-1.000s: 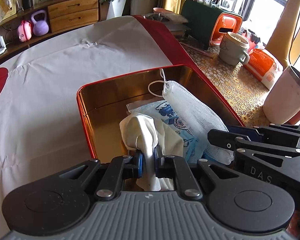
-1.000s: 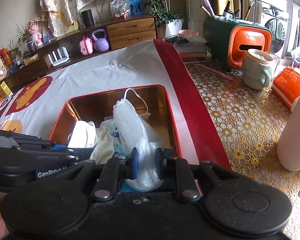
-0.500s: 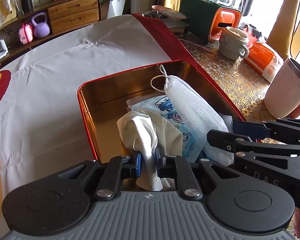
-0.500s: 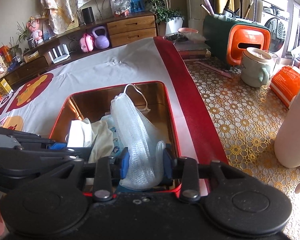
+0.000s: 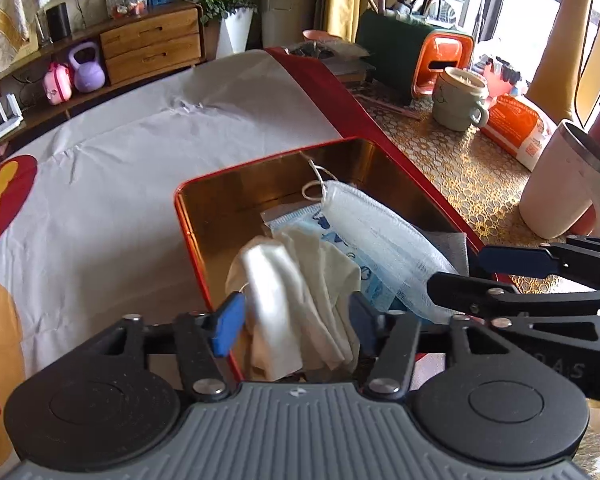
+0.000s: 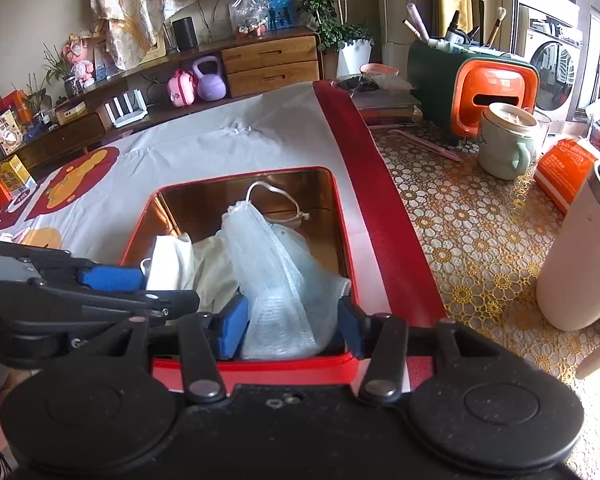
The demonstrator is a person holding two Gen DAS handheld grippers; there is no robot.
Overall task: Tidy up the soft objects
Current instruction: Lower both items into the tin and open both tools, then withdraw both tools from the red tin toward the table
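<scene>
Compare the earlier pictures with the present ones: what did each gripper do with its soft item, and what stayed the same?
Both grippers have just been opening. The left gripper let go of the cream cloth, which now lies loose between its spread pads. The right gripper released the white mesh pouch, also still between its pads. Unchanged: both items, plus the blue-printed mask, lie in the red tin.

The right gripper [image 6: 293, 330] has just been opening; a white mesh pouch [image 6: 278, 284] lies loose between its fingers [image 6: 233, 330], inside the red tin [image 6: 256, 368], with cloths [image 6: 196, 264] just left.
</scene>
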